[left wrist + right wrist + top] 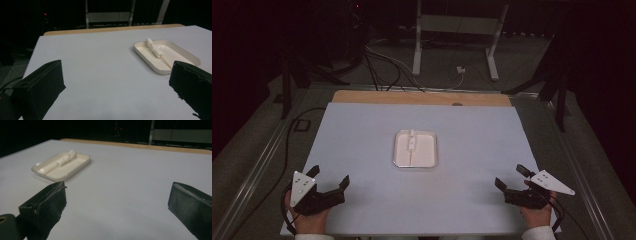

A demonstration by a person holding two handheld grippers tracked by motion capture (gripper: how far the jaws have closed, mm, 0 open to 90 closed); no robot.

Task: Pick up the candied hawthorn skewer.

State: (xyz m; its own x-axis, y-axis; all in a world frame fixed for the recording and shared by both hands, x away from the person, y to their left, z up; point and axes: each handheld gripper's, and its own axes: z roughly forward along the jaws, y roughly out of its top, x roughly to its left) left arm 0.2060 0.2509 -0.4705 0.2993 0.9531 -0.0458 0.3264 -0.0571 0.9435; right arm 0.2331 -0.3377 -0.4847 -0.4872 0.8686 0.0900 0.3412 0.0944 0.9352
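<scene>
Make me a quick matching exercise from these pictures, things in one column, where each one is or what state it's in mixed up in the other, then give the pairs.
Things:
1. tray
2. skewer
3. left gripper
4. right gripper

Places or states:
A. lying inside the tray
B. open, at the table's near right corner
C. in the middle of the white table top
D. open, at the table's near left corner

Pairs: 1-C, 2-A, 3-D, 4-B

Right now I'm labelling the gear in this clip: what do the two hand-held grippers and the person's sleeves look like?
The left hand-held gripper and right hand-held gripper are black, each with two blocky jaws, a pale three-cornered plate with small dark dots on top, and a dark trailing cable. Light sleeve cuffs show at the wrists.
</scene>
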